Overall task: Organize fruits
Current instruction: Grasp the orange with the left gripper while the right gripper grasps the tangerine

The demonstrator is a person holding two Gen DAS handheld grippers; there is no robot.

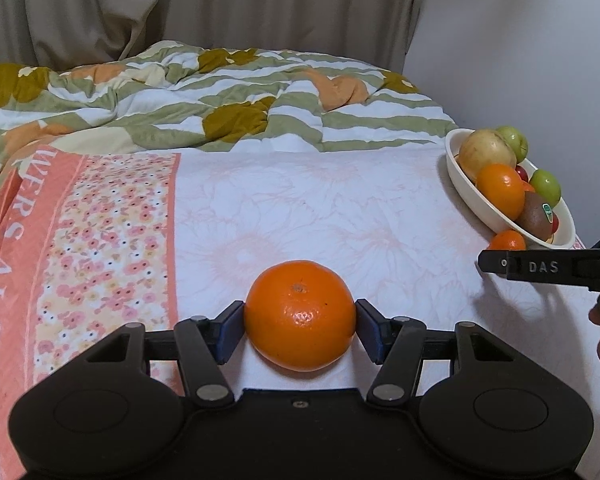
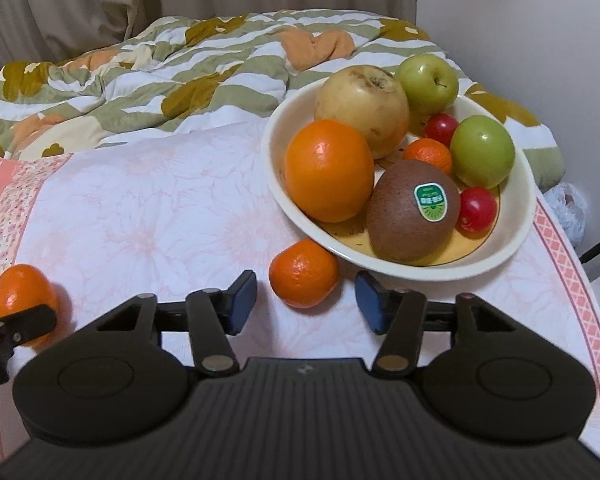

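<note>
Upright orange [image 1: 300,316], stem up, between left gripper [image 1: 299,330] fingers [image 1: 230,330]

Bed [image 1: 320,208]: quilt [image 1: 180,92], bowl [image 2: 400,268], two mandarins [image 2: 303,273].

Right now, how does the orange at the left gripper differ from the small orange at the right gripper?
The left gripper has its pads pressed on its orange; the right gripper leaves gaps around the small orange. The held orange sits alone on the sheet; the small one sits against the bowl. Both rest on the sheet, unpeeled.
</note>
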